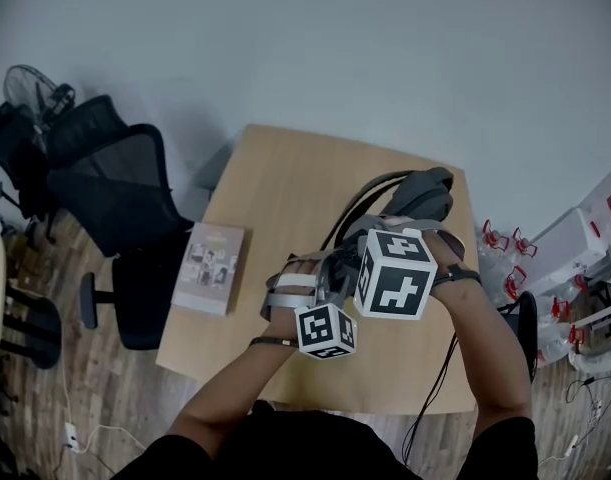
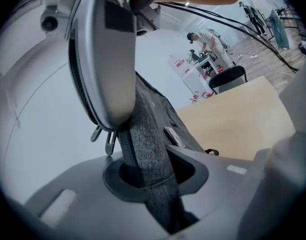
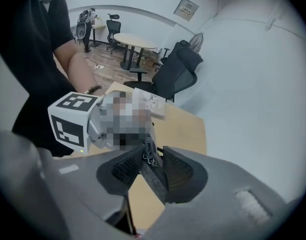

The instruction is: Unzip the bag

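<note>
A wooden table (image 1: 285, 198) fills the middle of the head view. A black office chair (image 1: 115, 188) stands off it at 9 o'clock. The grey bag (image 1: 420, 193) lies on the table toward 2 o'clock, partly hidden by both hands. A book (image 1: 211, 266) rests flat near the 9 o'clock edge, well apart from the bag. The left claw (image 2: 153, 176) pinches a fold of the bag's grey fabric, pads pressed on it. The right claw (image 3: 153, 166) points steeply down, jaws spread, with the zip pull (image 3: 148, 154) and a strip of fabric between the pads.
</note>
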`<state>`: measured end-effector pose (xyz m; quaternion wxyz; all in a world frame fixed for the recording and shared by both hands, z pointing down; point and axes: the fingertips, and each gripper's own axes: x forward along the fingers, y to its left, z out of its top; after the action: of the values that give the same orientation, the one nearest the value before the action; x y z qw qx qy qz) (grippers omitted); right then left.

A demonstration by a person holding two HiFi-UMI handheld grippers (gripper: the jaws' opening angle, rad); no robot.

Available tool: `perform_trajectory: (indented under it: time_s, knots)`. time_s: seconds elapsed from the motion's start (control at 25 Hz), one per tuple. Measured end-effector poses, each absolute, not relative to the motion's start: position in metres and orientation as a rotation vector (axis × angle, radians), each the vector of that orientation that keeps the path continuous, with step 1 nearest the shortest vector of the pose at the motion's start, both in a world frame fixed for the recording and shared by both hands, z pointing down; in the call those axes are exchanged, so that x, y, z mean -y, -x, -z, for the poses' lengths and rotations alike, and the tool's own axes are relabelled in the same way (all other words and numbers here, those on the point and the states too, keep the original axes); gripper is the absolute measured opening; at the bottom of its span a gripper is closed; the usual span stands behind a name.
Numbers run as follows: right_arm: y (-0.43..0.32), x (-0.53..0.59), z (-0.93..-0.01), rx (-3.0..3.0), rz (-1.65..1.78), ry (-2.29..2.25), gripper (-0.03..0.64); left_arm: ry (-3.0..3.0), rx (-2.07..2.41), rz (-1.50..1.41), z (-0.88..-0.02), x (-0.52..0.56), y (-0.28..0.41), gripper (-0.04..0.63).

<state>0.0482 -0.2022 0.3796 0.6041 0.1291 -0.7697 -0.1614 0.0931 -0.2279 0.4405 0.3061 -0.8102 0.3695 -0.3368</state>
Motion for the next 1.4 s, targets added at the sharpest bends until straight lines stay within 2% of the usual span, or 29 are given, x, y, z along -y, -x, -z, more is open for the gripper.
perform_trajectory:
  time_s: [0.16,0.52,0.96,1.4]
  knots:
    - [-0.051,0.202,-0.381,1.758,0.382,-0.256,0.120,2.132,-0.977,0.902,-0.441,0.229,-0.096,0.118]
    - [-0.053,0.194,-0.385,1.725,0.628,-0.266,0.075,2.145,-0.974,0.896,-0.441,0.228,-0.096,0.118]
    - [-0.058,0.190,-0.388,1.581,0.928,-0.403,0.071,2.181,-0.970,0.902,-0.440,0.226,-0.100,0.117]
    - [-0.056,0.184,-0.386,1.620,0.978,-0.391,0.051,2.191,-0.975,0.899,-0.440,0.226,-0.100,0.117]
